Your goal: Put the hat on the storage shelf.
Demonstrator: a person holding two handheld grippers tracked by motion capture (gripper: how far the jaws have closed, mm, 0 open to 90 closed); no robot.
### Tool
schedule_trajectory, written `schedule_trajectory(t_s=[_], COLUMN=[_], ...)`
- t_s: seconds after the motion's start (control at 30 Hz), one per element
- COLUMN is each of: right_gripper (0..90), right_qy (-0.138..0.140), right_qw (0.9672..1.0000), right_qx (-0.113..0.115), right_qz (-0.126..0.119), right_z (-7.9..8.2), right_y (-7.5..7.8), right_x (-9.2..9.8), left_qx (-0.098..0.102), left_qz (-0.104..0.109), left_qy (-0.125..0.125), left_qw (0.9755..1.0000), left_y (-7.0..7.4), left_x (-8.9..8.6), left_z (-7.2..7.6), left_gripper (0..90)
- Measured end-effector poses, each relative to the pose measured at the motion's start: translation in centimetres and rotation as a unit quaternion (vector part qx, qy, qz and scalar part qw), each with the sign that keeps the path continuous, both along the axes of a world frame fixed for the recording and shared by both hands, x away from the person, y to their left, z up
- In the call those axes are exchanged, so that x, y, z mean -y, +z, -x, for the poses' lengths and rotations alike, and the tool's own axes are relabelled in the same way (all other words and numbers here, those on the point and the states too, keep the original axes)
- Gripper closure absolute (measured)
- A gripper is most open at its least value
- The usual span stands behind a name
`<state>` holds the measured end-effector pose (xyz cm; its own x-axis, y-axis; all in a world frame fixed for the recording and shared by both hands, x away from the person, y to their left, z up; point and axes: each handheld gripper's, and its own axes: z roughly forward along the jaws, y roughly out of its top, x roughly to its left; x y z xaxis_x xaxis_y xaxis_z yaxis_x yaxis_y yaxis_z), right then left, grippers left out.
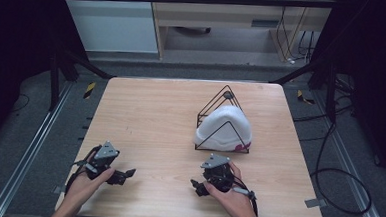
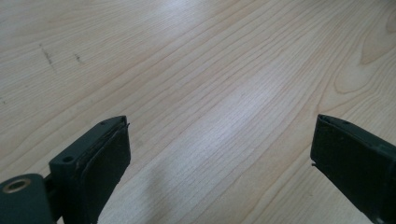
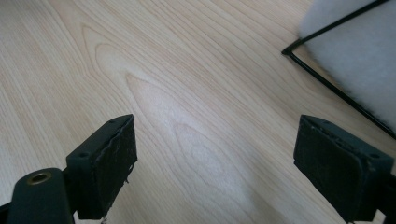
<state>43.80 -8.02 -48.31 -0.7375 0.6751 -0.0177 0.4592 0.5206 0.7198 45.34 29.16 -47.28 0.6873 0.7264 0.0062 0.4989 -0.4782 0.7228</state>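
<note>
A black wire rack (image 1: 226, 96) with a triangular frame stands on the right half of the wooden table (image 1: 150, 116). Inside it leans a white rounded object (image 1: 222, 129) with a pink mark at its lower right. My left gripper (image 1: 125, 175) lies low near the table's front left, held by a hand, and is open (image 2: 219, 135) over bare wood. My right gripper (image 1: 198, 184) sits just in front of the rack, also hand-held and open (image 3: 217, 135). The right gripper view has the rack's corner wire (image 3: 327, 84) and the white object (image 3: 359, 60) at upper right.
Bare wood stretches across the table's left and middle. Dark floor with metal rails (image 1: 34, 145) and loose cables (image 1: 337, 181) surrounds the table. A pale cabinet (image 1: 225, 20) stands beyond the far edge.
</note>
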Motion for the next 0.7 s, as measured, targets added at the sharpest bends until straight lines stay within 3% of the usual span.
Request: schedule_trajectory(t_s=[0.43,0.7], right_gripper=[13.5,13.5], right_qy=[-0.004,-0.022], right_qw=[0.9998,0.9995], right_qx=[-0.019,-0.02], right_qz=[-0.008,-0.013], right_z=[-1.1,-2.1], right_y=[-1.1,-1.8], right_x=[-1.4,-1.7], left_qx=[-0.008,-0.008], left_qz=[0.0,0.001], left_qy=[0.012,0.024], left_qw=[0.9999,0.9997], left_y=[-1.3,-1.7], left_x=[-0.5,-0.7], left_z=[-0.3,-0.7], left_gripper=[4.6,4.6])
